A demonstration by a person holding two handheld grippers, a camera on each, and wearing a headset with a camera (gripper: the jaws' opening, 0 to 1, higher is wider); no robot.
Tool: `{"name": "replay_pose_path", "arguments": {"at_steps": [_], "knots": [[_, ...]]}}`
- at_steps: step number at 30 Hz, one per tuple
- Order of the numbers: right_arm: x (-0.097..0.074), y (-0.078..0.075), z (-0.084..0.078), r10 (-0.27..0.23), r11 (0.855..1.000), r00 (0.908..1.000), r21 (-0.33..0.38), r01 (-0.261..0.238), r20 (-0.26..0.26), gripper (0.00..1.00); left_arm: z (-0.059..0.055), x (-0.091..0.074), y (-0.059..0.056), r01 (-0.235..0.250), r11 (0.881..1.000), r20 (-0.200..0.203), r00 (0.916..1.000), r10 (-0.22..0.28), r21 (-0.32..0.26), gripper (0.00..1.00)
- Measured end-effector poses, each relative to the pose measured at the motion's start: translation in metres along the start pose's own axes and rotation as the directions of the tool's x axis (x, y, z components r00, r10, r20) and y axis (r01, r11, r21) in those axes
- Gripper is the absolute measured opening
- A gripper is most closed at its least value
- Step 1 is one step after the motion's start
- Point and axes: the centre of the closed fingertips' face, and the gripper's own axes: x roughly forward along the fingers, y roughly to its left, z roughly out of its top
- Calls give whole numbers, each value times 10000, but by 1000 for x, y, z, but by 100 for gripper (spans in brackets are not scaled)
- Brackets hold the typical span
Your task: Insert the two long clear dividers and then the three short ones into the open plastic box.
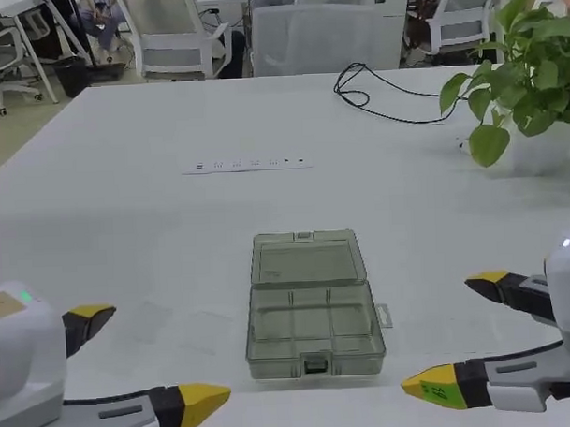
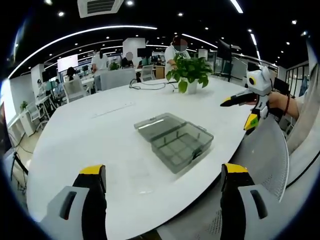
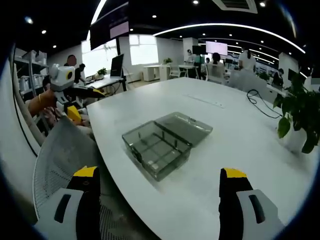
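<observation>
The clear grey plastic box (image 1: 313,330) lies open near the table's front edge, its lid (image 1: 305,260) folded flat behind it. Clear divider walls stand inside it, forming a grid of compartments. A small clear piece (image 1: 383,316) lies on the table against the box's right side. My left gripper (image 1: 148,361) is held open to the left of the box, and my right gripper (image 1: 456,334) is held open to its right; both are empty. The box (image 2: 174,141) sits ahead of the left gripper (image 2: 162,171), and the box (image 3: 161,144) likewise lies ahead of the right gripper (image 3: 160,174).
A potted plant (image 1: 524,83) stands at the back right. A black cable (image 1: 374,90) and a white power strip (image 1: 249,164) lie farther back on the white table (image 1: 126,210). Office chairs (image 1: 321,34) line the far edge. A mesh chair back (image 3: 65,160) sits by the near edge.
</observation>
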Motion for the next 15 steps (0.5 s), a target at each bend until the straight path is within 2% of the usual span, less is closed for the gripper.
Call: {"name": "replay_pose_path", "arguments": {"at_steps": [8, 15], "knots": [[0, 3, 4, 15, 10000, 9999, -65, -14, 103, 100, -1, 1, -1, 89, 10000, -12, 10000, -89, 25, 97], [-1, 4, 2, -26, 10000, 10000, -28, 26, -13, 98, -2, 3, -2, 113, 9999, -25, 9999, -113, -13, 97]]}}
